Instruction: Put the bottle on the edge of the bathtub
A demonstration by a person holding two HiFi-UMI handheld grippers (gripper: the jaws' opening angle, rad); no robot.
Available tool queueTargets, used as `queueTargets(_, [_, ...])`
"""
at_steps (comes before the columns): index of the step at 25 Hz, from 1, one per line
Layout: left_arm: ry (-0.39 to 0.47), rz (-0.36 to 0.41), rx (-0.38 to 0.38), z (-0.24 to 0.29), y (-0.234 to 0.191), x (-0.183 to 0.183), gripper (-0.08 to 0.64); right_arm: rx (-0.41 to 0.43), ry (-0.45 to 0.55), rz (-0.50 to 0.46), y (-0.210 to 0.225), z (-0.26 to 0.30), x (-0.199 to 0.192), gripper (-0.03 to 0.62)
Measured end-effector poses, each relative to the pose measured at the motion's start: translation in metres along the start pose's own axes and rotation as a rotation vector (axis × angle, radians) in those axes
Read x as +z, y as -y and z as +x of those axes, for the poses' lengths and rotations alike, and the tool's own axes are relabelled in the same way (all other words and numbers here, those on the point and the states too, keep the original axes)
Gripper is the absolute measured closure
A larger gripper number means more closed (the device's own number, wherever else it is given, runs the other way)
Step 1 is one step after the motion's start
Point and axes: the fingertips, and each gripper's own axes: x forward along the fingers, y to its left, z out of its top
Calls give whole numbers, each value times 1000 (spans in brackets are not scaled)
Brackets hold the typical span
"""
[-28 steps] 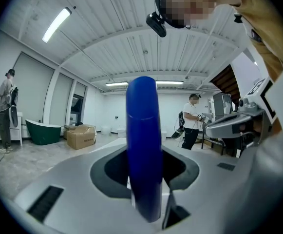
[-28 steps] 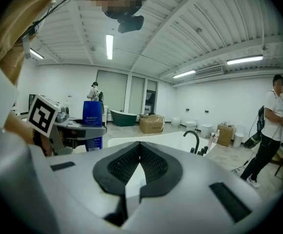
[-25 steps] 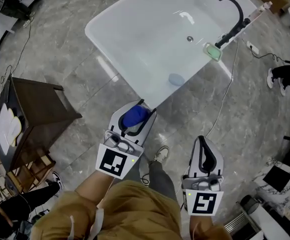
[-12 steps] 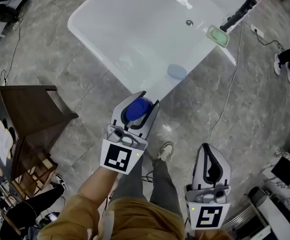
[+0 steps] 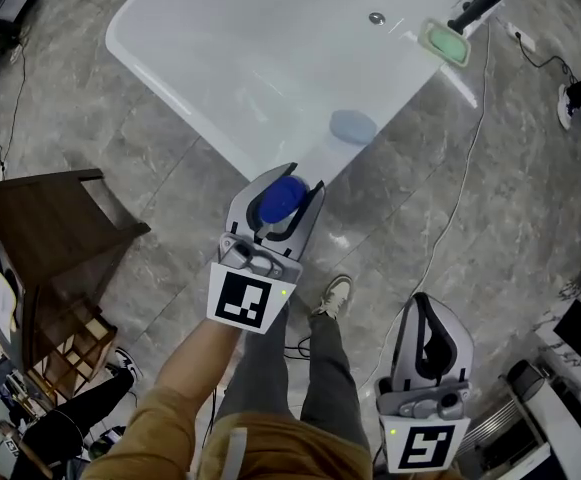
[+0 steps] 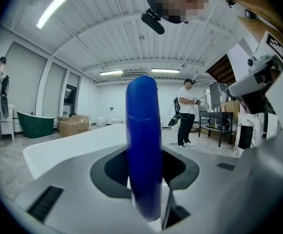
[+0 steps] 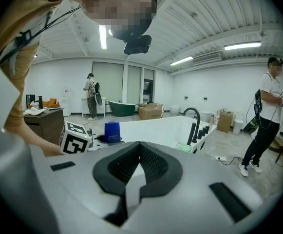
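Observation:
A dark blue bottle (image 5: 281, 197) stands upright between the fingers of my left gripper (image 5: 288, 180), which is shut on it. In the left gripper view the bottle (image 6: 143, 145) fills the middle, with the white bathtub's rim (image 6: 68, 143) just beyond it. From the head view the bottle hangs over the grey floor, a little short of the bathtub's near edge (image 5: 232, 151). My right gripper (image 5: 426, 306) is lower right, away from the tub, shut with nothing in it. In the right gripper view the pads (image 7: 131, 167) meet, and the bottle (image 7: 112, 131) shows to the left.
A round blue thing (image 5: 353, 126) lies inside the tub near its rim. A green dish (image 5: 446, 43) and a black faucet (image 5: 482, 0) sit on the tub's right end. A brown wooden cabinet (image 5: 60, 238) stands left. Cables (image 5: 465, 158) cross the floor. People stand around the room.
The left gripper with the bottle has come closer to the tub's near edge. The right gripper has slid down and to the right in the head view. Both stay shut.

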Motion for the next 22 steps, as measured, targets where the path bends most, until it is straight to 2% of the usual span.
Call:
queueTargets(8, [-12,6,-12,25,-1,-43,413,-12,-11,8,6,17,-27,588])
queueTargets(22, [0,27,-25,48,1,-61,413,-30,-39,16,15,26,-49,588])
